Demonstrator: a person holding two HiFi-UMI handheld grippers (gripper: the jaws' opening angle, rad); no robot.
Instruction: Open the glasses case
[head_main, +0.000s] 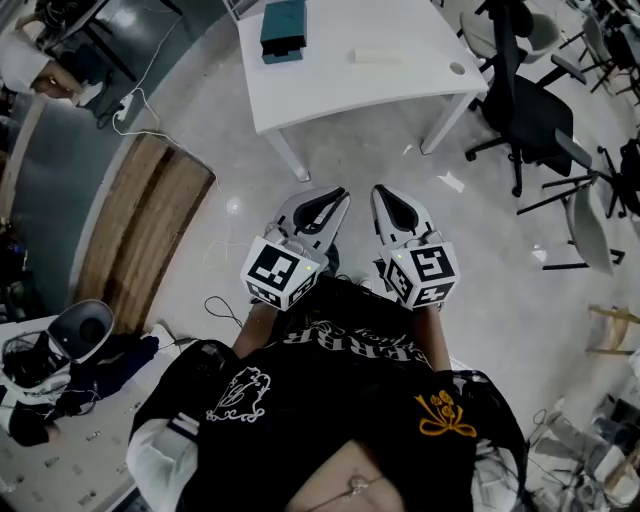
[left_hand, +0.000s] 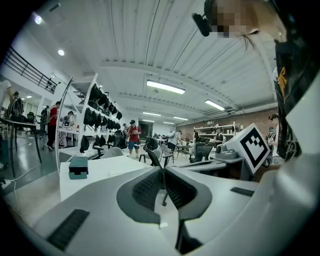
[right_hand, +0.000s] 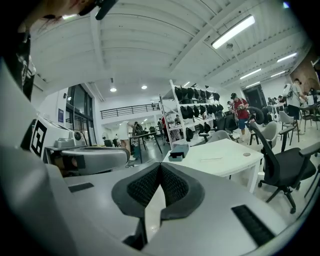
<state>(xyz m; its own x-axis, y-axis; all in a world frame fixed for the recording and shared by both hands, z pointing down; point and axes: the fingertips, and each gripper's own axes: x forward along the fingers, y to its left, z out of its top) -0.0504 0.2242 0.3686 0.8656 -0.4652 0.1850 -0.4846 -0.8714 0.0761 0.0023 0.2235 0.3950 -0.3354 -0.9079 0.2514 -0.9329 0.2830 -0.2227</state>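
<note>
**Still short of the case**

The left claw (head_main: 335, 203) and the right claw (head_main: 383, 200) are both pressed together and empty, close to the body. The teal glasses case (head_main: 283, 30) lies on the white counter (head_main: 400, 85), well ahead. The next move is probably to reach it, pin the base and lift the lid.

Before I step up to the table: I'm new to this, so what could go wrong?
1. The left gripper and right gripper have shut, empty fingers; reaching like that could shove the teal case rather than grip it.
2. The case lies near an edge of the white table, so a push might drop it.
3. A loose cable on the floor could trip you.
</note>
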